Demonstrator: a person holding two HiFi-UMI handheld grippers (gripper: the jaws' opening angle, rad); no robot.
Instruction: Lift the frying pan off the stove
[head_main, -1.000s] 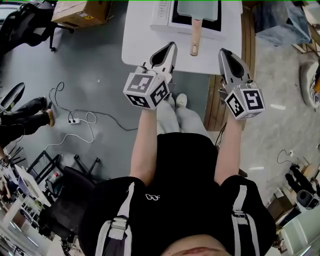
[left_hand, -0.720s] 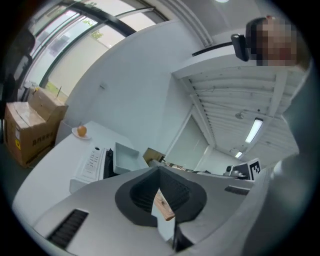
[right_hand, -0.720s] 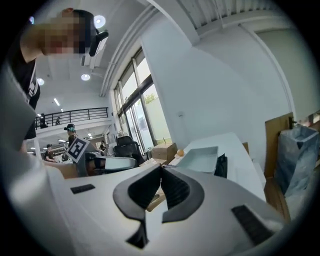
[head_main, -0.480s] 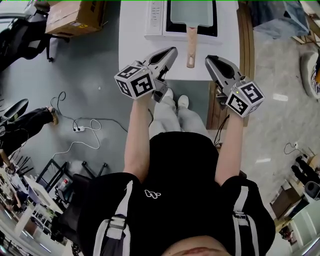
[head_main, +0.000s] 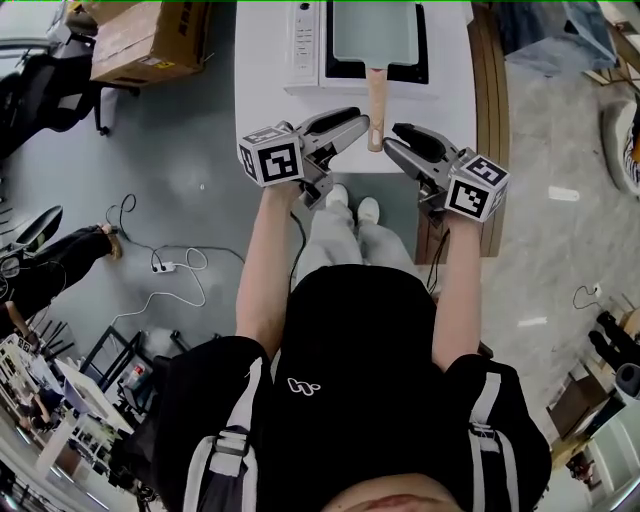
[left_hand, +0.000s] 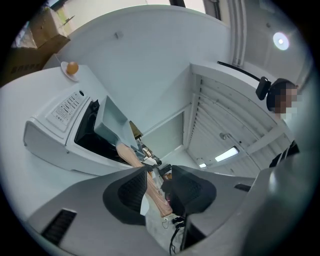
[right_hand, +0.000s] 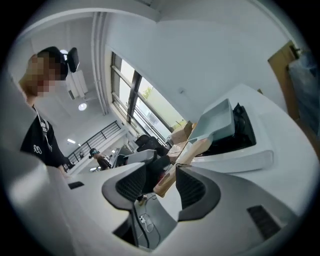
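Frying pan, rectangular, pale grey-blue, sits on black glass top of white induction stove at far end of white bench. Its wooden handle sticks out toward near side, past stove's front edge, over bare bench. Left gripper view: pan flat on stove, handle running toward camera. Right gripper view: pan on stove, handle slanting down to the jaws.

Left tool points in from left, tips just beside handle's near end. Jaws apart w/ narrow gap; handle end shows in that gap, not visibly clamped. Right tool points in from right, tips just beside handle's near end and close to left tool's tips. Its jaws also apart, moderate gap, handle end btwn them in its own view; contact w/ pads can't be told. Both tools held low over bench's near part.

Ctrl panel lies on stove's left part, beside pan. On bench beyond stove, small white dish w/ brown egg-like thing. On floor: cardboard box far left of bench, white power strip w/ cables near left, wooden boards along bench's right side. Person's light shoes at bench's near edge.
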